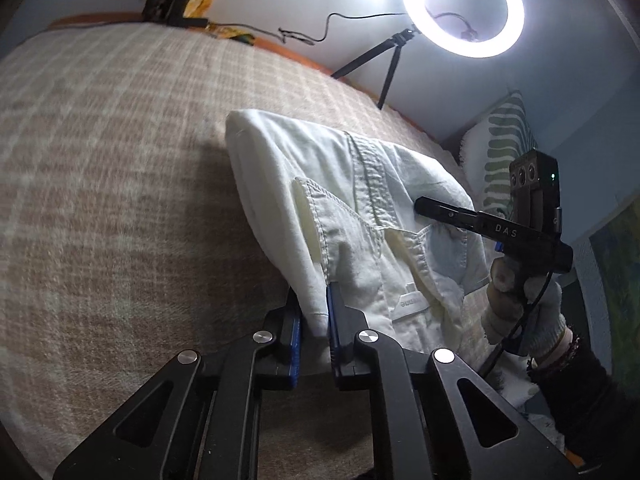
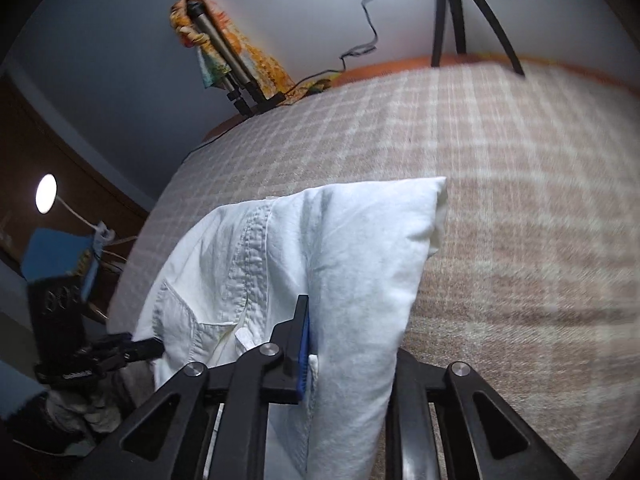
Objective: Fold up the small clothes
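Observation:
A small white garment [image 1: 360,208] with a seamed band and a pocket hangs lifted above a beige checked bedspread [image 1: 120,168]. My left gripper [image 1: 314,320] is shut on its near corner. In the right wrist view the same white garment [image 2: 320,256] drapes over my right gripper [image 2: 320,344], which is shut on its cloth; the right finger is hidden under the fabric. The right gripper also shows in the left wrist view [image 1: 472,220], held by a gloved hand [image 1: 520,300]. The far folded corner [image 2: 436,192] points away.
A lit ring light [image 1: 462,6] on a tripod [image 1: 384,68] stands at the bed's far edge. A second tripod with a patterned cloth [image 2: 224,56] leans on the wall. A leaf-print pillow [image 1: 504,148] lies at the right. A small lamp [image 2: 46,194] glows left.

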`<state>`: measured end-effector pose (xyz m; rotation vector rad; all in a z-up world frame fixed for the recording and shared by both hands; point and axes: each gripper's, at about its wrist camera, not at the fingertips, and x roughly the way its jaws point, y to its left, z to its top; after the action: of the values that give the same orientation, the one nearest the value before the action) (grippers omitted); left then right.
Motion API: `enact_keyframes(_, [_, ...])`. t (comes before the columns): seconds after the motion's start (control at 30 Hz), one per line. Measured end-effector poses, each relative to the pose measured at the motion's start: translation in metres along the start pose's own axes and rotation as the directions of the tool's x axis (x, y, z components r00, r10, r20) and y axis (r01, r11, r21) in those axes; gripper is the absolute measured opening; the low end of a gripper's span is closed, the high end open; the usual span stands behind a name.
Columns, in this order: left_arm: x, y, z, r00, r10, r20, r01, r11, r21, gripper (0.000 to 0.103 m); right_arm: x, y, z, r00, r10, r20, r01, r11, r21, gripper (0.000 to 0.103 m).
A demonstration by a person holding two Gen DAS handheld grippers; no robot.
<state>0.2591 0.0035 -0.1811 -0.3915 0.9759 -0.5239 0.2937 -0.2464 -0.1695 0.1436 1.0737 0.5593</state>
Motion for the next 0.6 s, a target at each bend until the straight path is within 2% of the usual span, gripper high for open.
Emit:
enact_keyframes(0.17, [0.002,-0.021,0.007,1.0,-0.007,0.026,0.006,0.999,0.046,0.009,-0.019,0.012,0.004,0.998,-0.044,0.055,0.046,0.998,-0.037,0.012])
enact_keyframes(0.37, [0.024,-0.046,0.028,0.999,-0.034,0.035,0.03,0.994,0.101,0.009,-0.049,0.003,0.01,0.987,-0.125,0.105,0.132,0.99,-0.059,0.012])
enact_keyframes(0.5, [0.054,-0.072,0.045,0.998,-0.061,0.025,0.057,0.987,0.152,0.009,-0.071,-0.017,0.016,0.97,-0.203,0.131,0.211,0.976,-0.046,0.012])
enact_keyframes(0.6, [0.08,-0.093,0.061,0.996,-0.083,0.02,0.078,0.981,0.178,0.009,-0.086,-0.035,0.023,0.948,-0.278,0.152,0.288,0.957,-0.046,0.012])
